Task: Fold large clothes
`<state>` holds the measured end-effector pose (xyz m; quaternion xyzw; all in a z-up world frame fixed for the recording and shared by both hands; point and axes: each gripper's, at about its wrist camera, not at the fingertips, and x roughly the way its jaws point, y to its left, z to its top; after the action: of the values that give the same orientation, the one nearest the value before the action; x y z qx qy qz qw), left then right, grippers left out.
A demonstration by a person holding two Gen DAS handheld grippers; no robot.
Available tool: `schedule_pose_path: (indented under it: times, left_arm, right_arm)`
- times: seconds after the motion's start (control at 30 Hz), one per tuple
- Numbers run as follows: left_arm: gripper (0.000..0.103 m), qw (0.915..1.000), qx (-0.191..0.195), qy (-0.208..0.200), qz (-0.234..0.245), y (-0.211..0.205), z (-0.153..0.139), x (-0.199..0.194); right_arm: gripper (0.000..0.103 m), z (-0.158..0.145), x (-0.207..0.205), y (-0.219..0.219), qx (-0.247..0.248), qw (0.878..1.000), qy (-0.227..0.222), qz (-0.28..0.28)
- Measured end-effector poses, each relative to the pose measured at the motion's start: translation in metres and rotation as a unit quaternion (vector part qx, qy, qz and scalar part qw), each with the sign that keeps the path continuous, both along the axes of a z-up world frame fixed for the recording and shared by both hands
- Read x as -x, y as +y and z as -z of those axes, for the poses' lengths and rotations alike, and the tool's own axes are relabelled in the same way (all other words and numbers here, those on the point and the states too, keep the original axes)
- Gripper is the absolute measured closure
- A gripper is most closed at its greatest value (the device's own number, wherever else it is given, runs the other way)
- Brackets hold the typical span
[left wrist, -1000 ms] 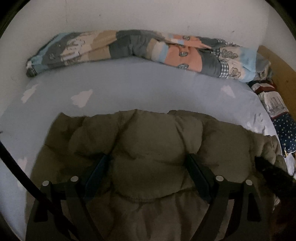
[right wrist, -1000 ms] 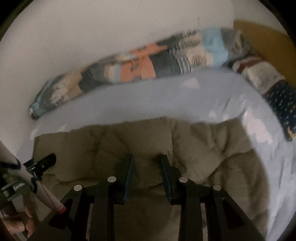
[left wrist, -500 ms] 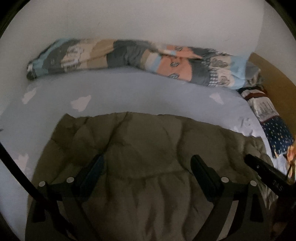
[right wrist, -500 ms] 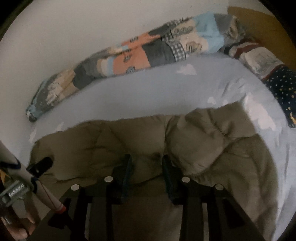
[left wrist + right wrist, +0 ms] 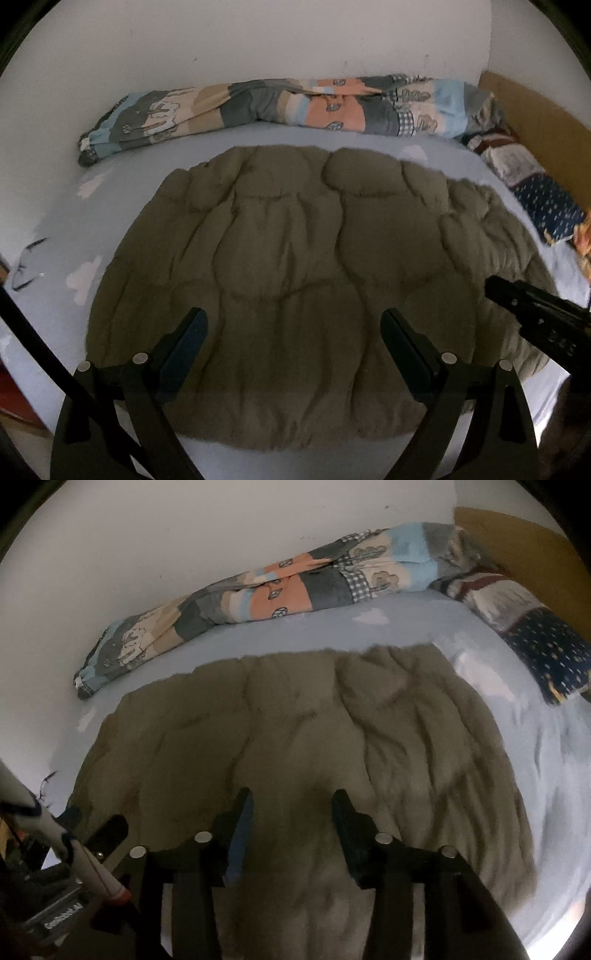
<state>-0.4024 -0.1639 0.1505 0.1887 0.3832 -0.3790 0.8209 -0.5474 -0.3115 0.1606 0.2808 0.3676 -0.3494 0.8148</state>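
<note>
My left claw stands wide and empty, my right claw is opening, empty, above the olive quilted padded jacket spread on the pale-blue bed.

Very little lettering shows. In the right wrist view, at the near left corner, a grey plate on the left hand-held gripper carries white lettering; it is blurred and looks like one word that may end in "AI", but cannot be read with certainty. In the left wrist view, at the near right edge, the dark finger of the right hand-held gripper bears faint pale marks that look like digits, too dim to tell.
</note>
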Motion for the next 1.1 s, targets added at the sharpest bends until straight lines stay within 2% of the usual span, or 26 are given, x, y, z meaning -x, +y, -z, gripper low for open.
schedule_pose_path:
  times: [0.13,0.3,0.37,0.53,0.7,1.1]
  left_arm:
    - [0.008,0.9996,-0.023,-0.001,-0.013,0.006,0.01,0.011]
    - [0.008,0.999,-0.043,-0.007,-0.008,0.001,0.031,0.017]
    - [0.008,0.999,-0.044,-0.005,-0.004,0.0,0.035,0.016]
    - [0.004,0.999,-0.04,0.02,-0.011,0.0,0.046,0.006]
    - [0.003,0.999,-0.044,0.002,-0.009,-0.002,0.05,0.01]
    - [0.002,0.9991,-0.04,-0.017,-0.002,-0.001,0.049,0.014]
  right_arm:
    - [0.052,0.002,0.01,0.021,0.007,1.0,0.02,0.008]
    - [0.051,0.017,0.009,0.032,-0.01,0.999,0.041,0.003]
    - [0.05,0.023,0.002,0.035,0.003,0.998,0.064,-0.011]
    - [0.049,0.035,-0.004,0.035,0.009,0.996,0.087,-0.022]
    - [0.048,0.042,-0.01,0.037,0.022,0.994,0.106,-0.031]
    - [0.047,0.045,-0.008,0.035,0.027,0.993,0.103,-0.042]
